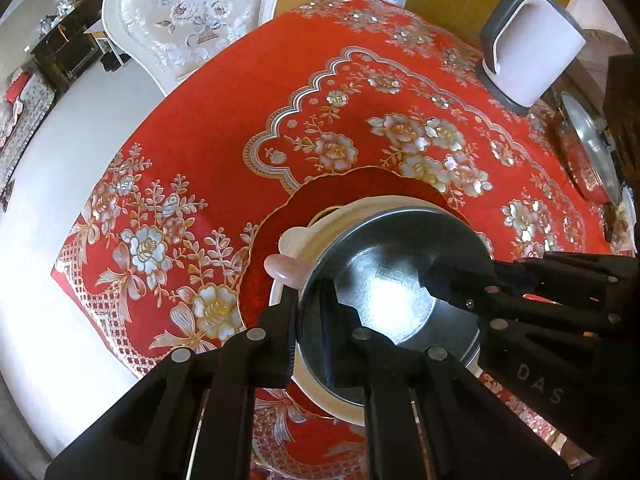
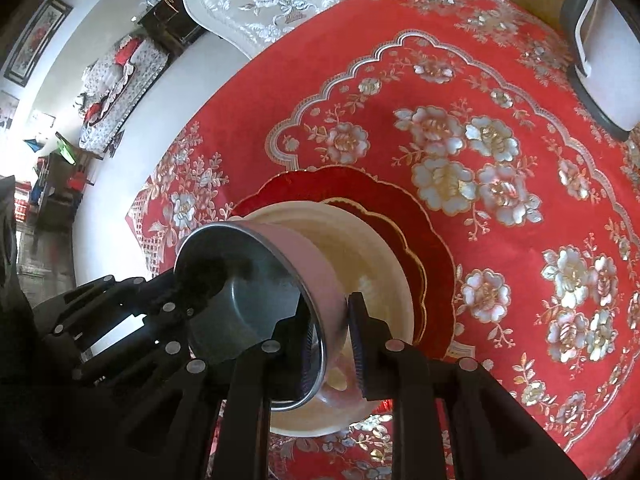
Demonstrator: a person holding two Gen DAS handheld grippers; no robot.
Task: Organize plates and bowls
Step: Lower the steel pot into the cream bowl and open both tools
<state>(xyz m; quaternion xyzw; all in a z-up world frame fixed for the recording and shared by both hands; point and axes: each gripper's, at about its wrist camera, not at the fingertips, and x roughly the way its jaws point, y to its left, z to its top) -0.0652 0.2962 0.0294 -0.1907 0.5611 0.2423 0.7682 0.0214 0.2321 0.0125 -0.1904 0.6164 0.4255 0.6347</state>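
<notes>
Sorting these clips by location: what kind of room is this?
Most likely a home dining room: a table under a red floral tablecloth, an upholstered floral chair beside it, and a cream bowl stacked on a red plate.

Left claw [image 1: 314, 312] pinching steel bowl [image 1: 394, 276] rim, above cream bowl [image 1: 304, 248]

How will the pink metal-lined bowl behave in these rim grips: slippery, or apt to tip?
The pink bowl looks rigid. Its glossy steel lining may slip. Both tongs, left and right, pinch only its rim, tilted over the cream bowl, so it could swing.
</notes>
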